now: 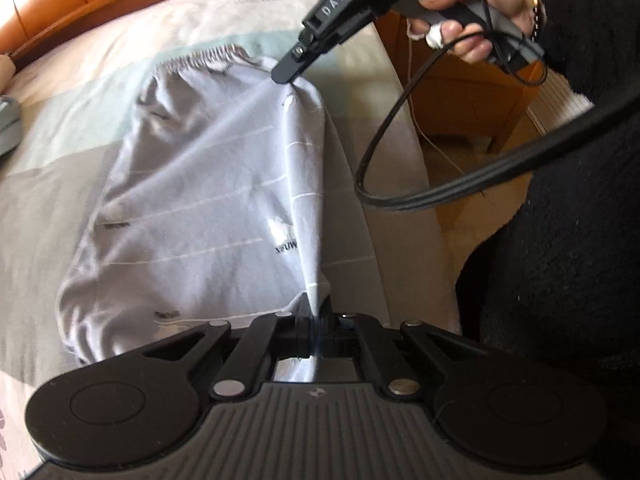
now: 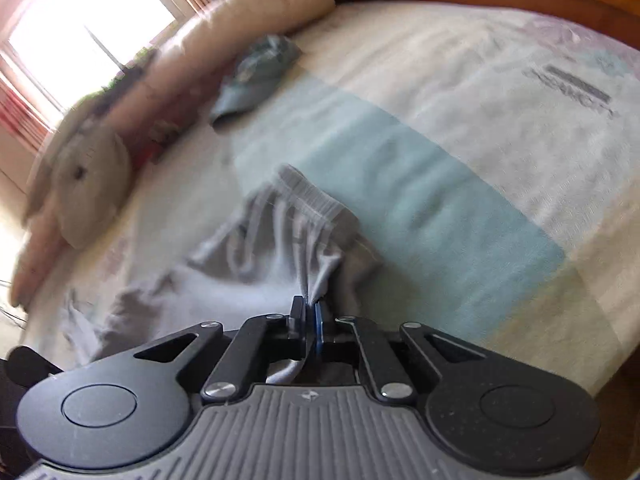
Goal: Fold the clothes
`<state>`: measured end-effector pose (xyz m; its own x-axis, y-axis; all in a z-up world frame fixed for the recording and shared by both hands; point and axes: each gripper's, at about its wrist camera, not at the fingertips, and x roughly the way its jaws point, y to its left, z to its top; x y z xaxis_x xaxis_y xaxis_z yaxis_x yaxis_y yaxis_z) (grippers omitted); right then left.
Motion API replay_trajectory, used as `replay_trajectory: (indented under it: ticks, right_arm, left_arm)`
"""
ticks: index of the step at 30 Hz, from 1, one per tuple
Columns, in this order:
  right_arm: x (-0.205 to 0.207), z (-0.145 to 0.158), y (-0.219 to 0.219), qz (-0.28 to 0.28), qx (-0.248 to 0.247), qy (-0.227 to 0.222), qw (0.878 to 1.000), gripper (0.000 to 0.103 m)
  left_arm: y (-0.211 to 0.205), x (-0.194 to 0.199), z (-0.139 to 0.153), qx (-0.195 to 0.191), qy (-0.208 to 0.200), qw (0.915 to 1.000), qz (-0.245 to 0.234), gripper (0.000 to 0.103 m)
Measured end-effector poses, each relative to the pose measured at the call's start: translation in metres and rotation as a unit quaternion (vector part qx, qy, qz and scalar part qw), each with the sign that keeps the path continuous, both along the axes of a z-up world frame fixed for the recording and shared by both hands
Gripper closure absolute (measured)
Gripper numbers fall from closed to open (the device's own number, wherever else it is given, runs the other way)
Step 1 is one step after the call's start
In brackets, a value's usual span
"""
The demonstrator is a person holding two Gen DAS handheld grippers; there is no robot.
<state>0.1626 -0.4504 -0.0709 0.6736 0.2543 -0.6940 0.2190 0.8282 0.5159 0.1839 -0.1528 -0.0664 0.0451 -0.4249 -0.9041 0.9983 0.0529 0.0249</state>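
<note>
Jaws on both the left gripper [image 1: 310,312] and right gripper [image 2: 310,304] pinch the grey shorts [image 1: 192,184] on the bed [image 1: 60,168]; a teal garment [image 2: 256,76] and pillows [image 2: 88,184] lie well apart.

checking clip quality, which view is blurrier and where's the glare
Right wrist view: heavily motion-smeared, the grey shorts and pillows streaked, the window blown out white. Left wrist view: sharper, only the taut fold of shorts and right gripper softened; fisheye bends the bed edge.
</note>
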Motion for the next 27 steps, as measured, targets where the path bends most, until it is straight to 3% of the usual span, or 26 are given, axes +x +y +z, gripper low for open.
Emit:
replay_trajectory:
  ticks: [11, 15, 17, 19, 25, 27]
  right_arm:
    - [-0.013, -0.001, -0.013, -0.034, 0.019, 0.006, 0.999, 0.1]
    - [-0.011, 0.003, -0.006, -0.022, -0.012, 0.015, 1.0, 0.099]
    - [-0.011, 0.008, -0.006, -0.026, -0.03, 0.02, 0.999, 0.091]
    - [-0.012, 0.015, -0.007, -0.032, -0.037, 0.015, 0.999, 0.09]
    - [-0.014, 0.052, 0.007, -0.028, -0.098, -0.028, 0.994, 0.089]
    - [-0.011, 0.057, 0.023, -0.001, -0.102, -0.039, 0.994, 0.084]
  left_arm:
    - [0.012, 0.011, -0.001, -0.016, 0.043, 0.9984, 0.033, 0.103]
    - [0.019, 0.015, 0.002, -0.027, 0.058, 0.9961, 0.06, 0.1]
    - [0.026, 0.017, 0.007, -0.041, 0.067, 0.994, 0.076, 0.099]
    - [0.035, 0.019, 0.015, -0.056, 0.073, 0.9914, 0.092, 0.097]
    - [0.07, 0.021, 0.039, -0.101, 0.083, 0.9814, 0.141, 0.073]
    - [0.076, 0.02, 0.039, -0.107, 0.072, 0.9787, 0.159, 0.066]
